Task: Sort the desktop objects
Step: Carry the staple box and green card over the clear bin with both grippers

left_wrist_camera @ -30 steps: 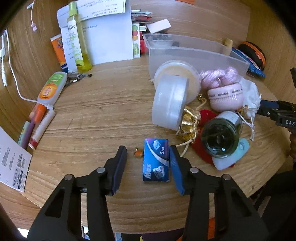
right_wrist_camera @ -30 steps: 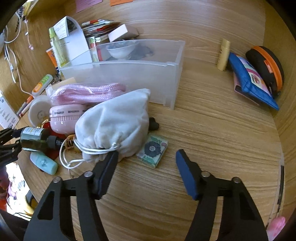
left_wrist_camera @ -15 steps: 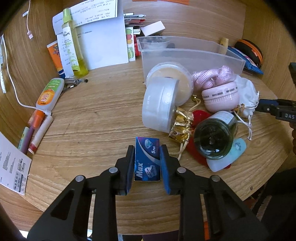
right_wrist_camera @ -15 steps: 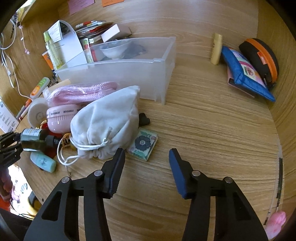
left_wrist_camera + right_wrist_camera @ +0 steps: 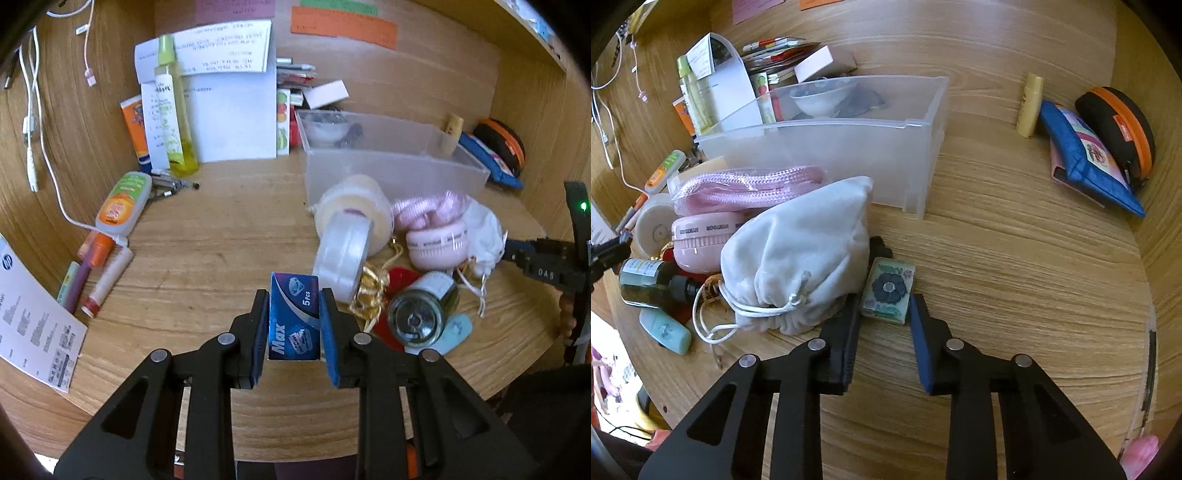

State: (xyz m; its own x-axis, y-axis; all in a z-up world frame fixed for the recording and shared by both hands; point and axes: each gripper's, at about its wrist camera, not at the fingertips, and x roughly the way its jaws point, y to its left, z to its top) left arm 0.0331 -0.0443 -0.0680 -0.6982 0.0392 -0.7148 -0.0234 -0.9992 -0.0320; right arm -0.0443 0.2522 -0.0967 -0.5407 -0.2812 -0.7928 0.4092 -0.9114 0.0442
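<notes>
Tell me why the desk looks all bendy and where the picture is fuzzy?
Left wrist view: the fisheye lens curves the desk; the pink cord looks blurry, while the blue box is sharp. Right wrist view: same curving, with bright glare at the lower left edge.

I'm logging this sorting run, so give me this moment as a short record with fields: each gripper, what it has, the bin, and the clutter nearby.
left gripper: shut on blue box, lifted off the desk
right gripper: fingers either side of the flower tile, which lies on the desk; grip cannot be told
bin: clear plastic, holds a white bowl and dark items
beside tile: white pouch, touching it
other clutter: pink case, green bottle on its side, tape roll
</notes>
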